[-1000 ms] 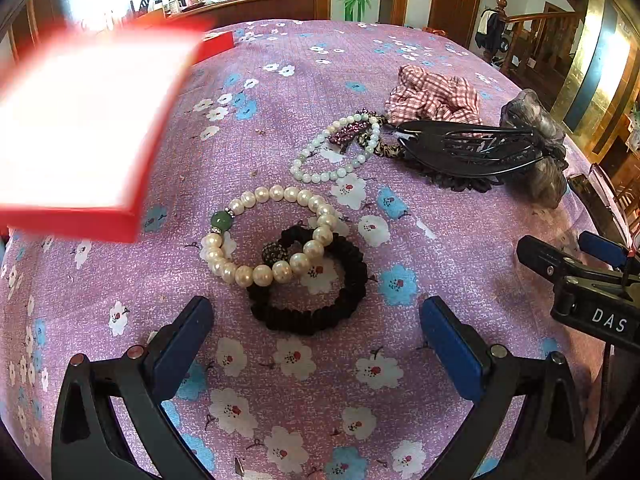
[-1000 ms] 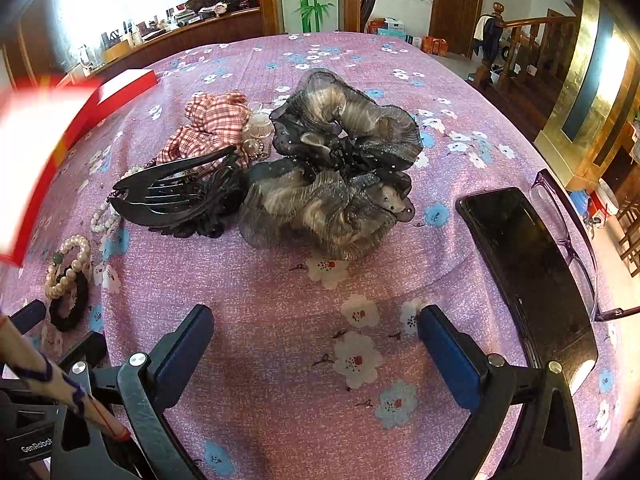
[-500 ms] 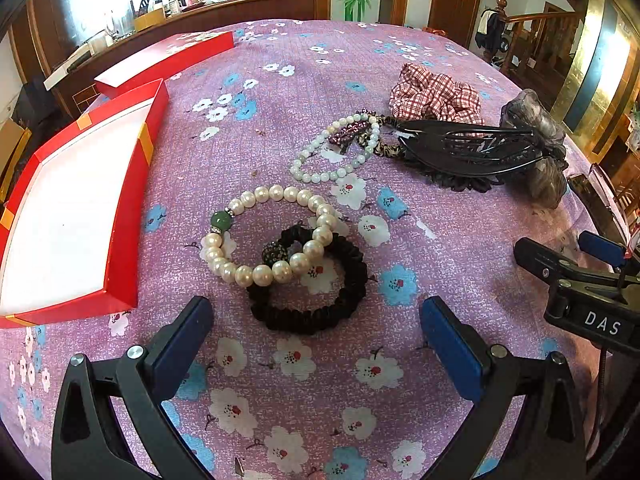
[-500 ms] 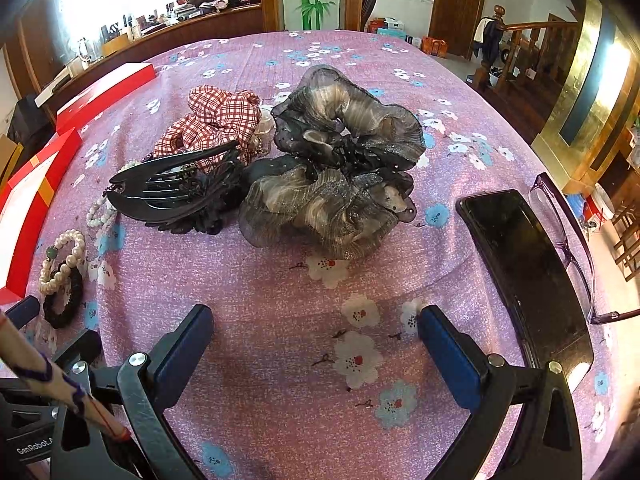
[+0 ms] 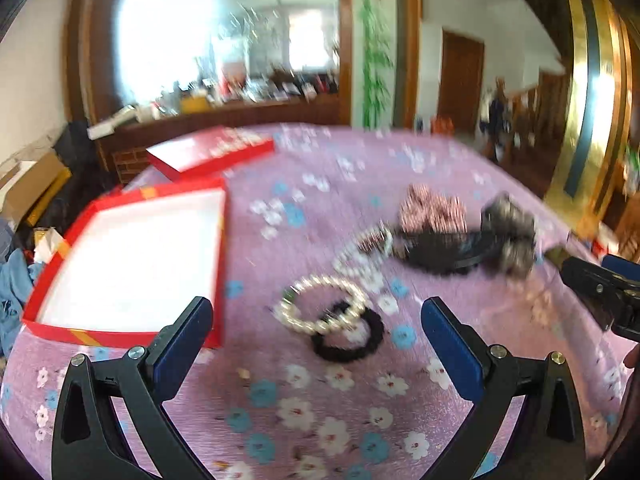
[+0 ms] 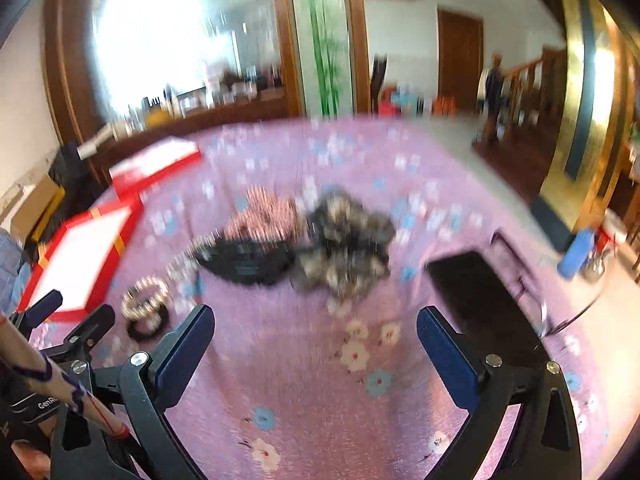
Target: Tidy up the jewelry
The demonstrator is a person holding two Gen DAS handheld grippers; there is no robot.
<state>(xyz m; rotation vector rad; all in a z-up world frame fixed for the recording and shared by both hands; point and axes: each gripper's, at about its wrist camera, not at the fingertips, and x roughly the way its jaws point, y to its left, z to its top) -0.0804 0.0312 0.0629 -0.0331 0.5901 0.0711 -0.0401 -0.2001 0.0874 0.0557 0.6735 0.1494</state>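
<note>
purple floral tablecloth [image 5: 320, 408] fills the lower half of both blurred views. the left gripper [image 5: 316, 332] sits at the bottom of the left wrist frame, jaws spread wide and holding nothing; just above the gap between its blue pads [image 5: 180, 336] a pearl bracelet [image 5: 320, 304] overlaps a black hair tie [image 5: 348, 340]. an open red box [image 5: 120, 336] with a white inside lies at centre left, its lid [image 5: 212, 156] farther up. a second bead strand [image 5: 364, 256], a black hair claw [image 5: 444, 252], a checked scrunchie [image 5: 432, 208] and a grey scrunchie [image 5: 512, 228] cluster at centre right. the right gripper [image 6: 316, 332] is likewise spread and empty, with a dark phone [image 6: 480, 296] at its right. the only legible writing is "genr", cut off, at the lower left of the right wrist view.
</note>
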